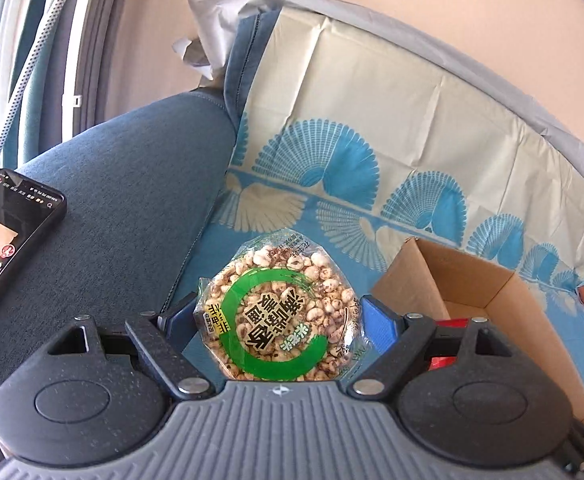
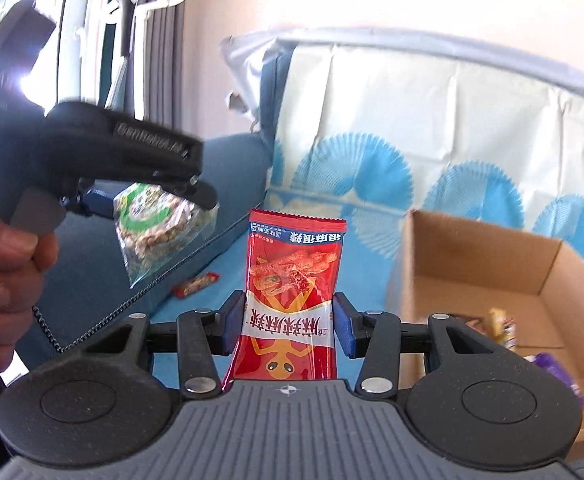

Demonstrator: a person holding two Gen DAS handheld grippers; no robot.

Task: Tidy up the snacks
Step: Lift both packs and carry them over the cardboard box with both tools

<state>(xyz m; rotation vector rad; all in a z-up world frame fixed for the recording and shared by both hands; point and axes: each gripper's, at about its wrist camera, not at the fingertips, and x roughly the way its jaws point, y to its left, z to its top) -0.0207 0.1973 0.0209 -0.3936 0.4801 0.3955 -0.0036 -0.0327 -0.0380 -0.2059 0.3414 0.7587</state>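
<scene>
Right wrist view: right gripper (image 2: 288, 320) pinches a red packet (image 2: 294, 300); left gripper (image 1: 280, 316) pinches a puffed-grain pack (image 1: 280, 308). Box (image 2: 492, 264) at right holds a few snacks; one small packet (image 2: 196, 284) remains on the sofa (image 1: 124, 184).

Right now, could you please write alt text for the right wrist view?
The right gripper holds a red snack packet upright over a blue cloth. At left, the left gripper carries a puffed-grain pack; an open box sits at right.
</scene>
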